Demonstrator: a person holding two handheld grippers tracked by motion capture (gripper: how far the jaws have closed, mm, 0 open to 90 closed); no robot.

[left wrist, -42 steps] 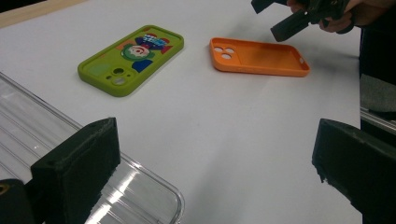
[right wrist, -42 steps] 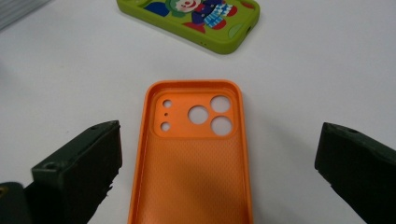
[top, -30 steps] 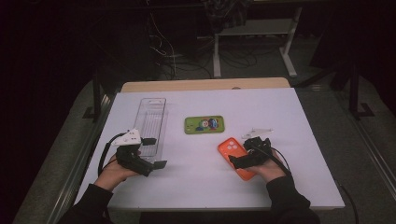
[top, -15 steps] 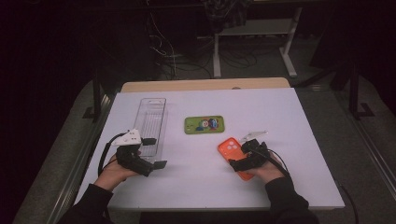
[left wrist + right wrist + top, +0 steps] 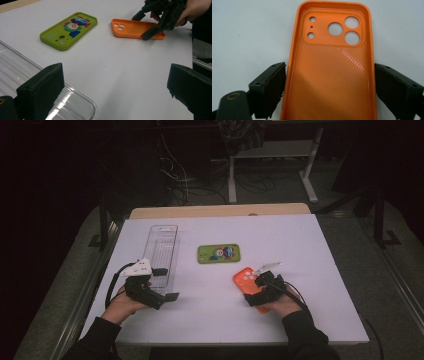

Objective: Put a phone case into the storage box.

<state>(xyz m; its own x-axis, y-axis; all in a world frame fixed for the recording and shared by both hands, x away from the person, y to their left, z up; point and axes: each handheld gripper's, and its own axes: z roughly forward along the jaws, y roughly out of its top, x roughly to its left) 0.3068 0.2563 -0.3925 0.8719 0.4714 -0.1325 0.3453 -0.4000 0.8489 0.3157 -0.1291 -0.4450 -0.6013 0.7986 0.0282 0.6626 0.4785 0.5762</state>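
Note:
An orange phone case [image 5: 329,75] lies hollow side up on the white table, right of centre [image 5: 246,279]. My right gripper [image 5: 329,87] straddles its near half; its jaws have just been closing, and both pads now touch the case's long edges. From the left gripper view the right gripper [image 5: 145,25] sits astride the orange case [image 5: 135,30]. My left gripper [image 5: 166,284] stands open at the near end of a clear plastic tray [image 5: 162,245], nothing between its fingers [image 5: 42,87].
A green phone case [image 5: 218,253] with a cartoon print lies flat at the table's middle, also seen at upper left from the left gripper [image 5: 68,30]. The clear tray's rounded corner [image 5: 82,105] lies under the left jaw. Dark floor, cables and a stand lie beyond the far edge.
The right gripper's jaws have drawn in onto the orange case's sides, and the hand shifted slightly. The left hand and both cases stay where they were.

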